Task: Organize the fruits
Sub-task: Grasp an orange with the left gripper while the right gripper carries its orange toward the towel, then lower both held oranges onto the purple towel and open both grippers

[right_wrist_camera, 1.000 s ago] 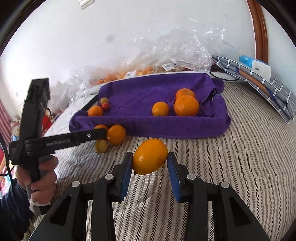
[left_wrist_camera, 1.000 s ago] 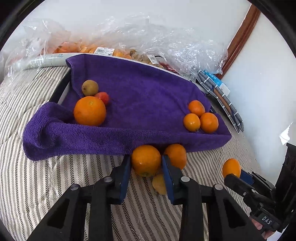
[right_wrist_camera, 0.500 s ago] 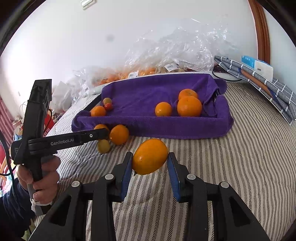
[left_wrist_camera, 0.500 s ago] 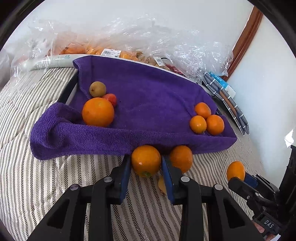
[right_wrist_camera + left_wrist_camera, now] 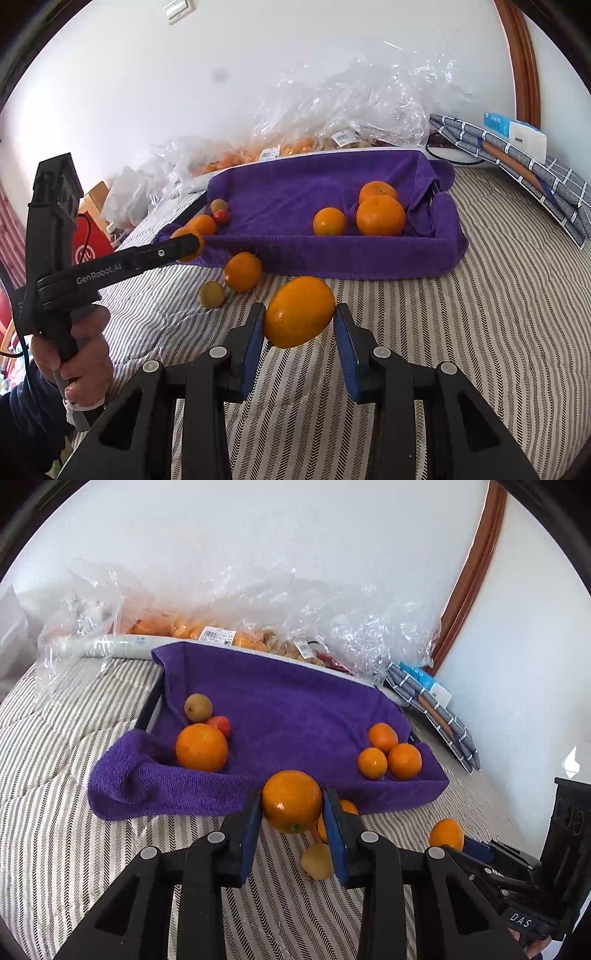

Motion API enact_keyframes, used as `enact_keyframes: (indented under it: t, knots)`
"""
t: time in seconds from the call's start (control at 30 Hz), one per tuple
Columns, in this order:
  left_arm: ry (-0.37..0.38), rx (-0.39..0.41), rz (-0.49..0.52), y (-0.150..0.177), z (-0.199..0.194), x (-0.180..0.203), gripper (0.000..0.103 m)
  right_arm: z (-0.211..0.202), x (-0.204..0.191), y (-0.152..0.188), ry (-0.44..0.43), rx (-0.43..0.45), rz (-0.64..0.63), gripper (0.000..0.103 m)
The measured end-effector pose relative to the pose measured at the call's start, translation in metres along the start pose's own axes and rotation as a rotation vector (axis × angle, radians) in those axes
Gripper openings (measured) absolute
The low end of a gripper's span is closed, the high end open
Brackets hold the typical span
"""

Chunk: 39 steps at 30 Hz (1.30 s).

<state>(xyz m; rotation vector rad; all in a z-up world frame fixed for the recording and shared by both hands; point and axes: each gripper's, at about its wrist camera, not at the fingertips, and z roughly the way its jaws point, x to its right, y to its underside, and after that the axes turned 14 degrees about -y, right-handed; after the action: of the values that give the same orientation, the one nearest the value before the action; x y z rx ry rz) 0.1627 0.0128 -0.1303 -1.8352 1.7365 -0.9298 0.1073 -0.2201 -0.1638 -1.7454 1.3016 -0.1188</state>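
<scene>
My left gripper (image 5: pixel 291 805) is shut on an orange (image 5: pixel 291 800) and holds it above the striped bedding, just in front of the purple-towel tray (image 5: pixel 295 709). In the right wrist view the left gripper (image 5: pixel 184 245) with its orange (image 5: pixel 186 236) is at the tray's near left corner. My right gripper (image 5: pixel 299 314) is shut on another orange (image 5: pixel 299 312) above the bedding, short of the tray (image 5: pixel 369 254). The tray holds one big orange (image 5: pixel 201 747), a brown fruit (image 5: pixel 198 707), a red fruit (image 5: pixel 219 725) and three small oranges (image 5: pixel 388 753).
On the bedding before the tray lie a loose orange (image 5: pixel 242 271) and a small yellowish fruit (image 5: pixel 212 294). Clear plastic bags of fruit (image 5: pixel 229 627) pile behind the tray. A folded striped cloth with a box (image 5: pixel 517 147) lies at the right by the wall.
My left gripper has lifted its orange off the bedding and moved it up toward the tray's front edge. The right gripper has held its orange nearly still.
</scene>
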Motion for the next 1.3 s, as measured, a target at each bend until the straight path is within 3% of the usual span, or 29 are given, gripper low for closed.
enact_keyframes:
  t: [0.73, 1.03, 1.3]
  knots:
    - [0.007, 0.050, -0.096, -0.008, -0.013, -0.022, 0.031, -0.006, -0.005, -0.009, 0.025, 0.031, 0.003, 0.038]
    - [-0.042, 0.100, -0.181, -0.020, -0.019, -0.044, 0.031, -0.015, -0.002, -0.032, 0.049, 0.054, 0.006, 0.038]
    - [-0.037, 0.069, -0.237, -0.041, -0.008, -0.050, 0.031, -0.023, 0.017, -0.076, 0.080, 0.127, 0.003, 0.038]
